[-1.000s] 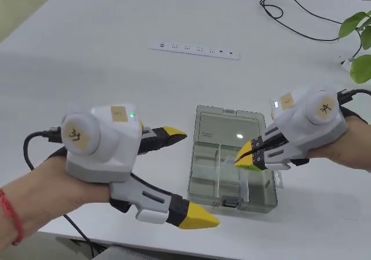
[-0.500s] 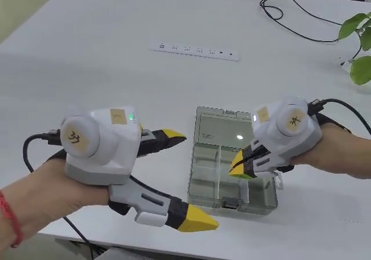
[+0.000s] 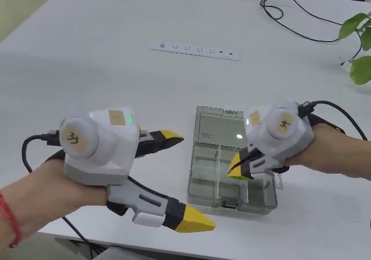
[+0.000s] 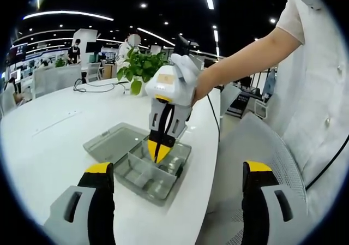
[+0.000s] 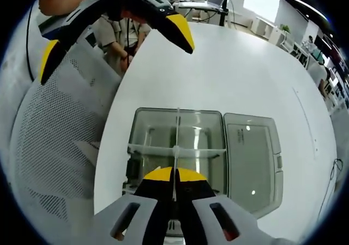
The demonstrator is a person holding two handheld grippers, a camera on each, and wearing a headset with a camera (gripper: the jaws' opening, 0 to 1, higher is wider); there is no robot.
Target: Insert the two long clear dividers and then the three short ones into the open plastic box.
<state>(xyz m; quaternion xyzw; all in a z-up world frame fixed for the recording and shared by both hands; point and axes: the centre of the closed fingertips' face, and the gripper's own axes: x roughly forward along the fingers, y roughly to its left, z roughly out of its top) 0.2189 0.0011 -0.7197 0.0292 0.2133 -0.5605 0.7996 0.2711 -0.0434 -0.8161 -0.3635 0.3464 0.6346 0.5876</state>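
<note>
Plastic box sits open in the lower centre of the head view, on the white table near its front edge, w/ the lid lying flat just behind it toward the top of the frame. The right gripper comes in from the right side and its yellow tips point down into the box, approx. over the middle compartments; the jaws are pressed together. In the right gripper view the two tips meet at bottom centre and pinch a thin clear divider, which stands on edge and runs straight up the frame to the far wall of the box. I cannot tell if it is a long or a short one. A second divider crosses it from left to right inside the box. The left gripper is at the lower left of the head view, beside the box and not touching it. Its jaws are wide apart w/ nothing between them: one tip points at the box's left wall, the other is lower, near the table edge. In the left gripper view the box is at centre, btw. the two spread jaws. A power strip lies at upper centre, a black cable and a green plant at upper right.
</note>
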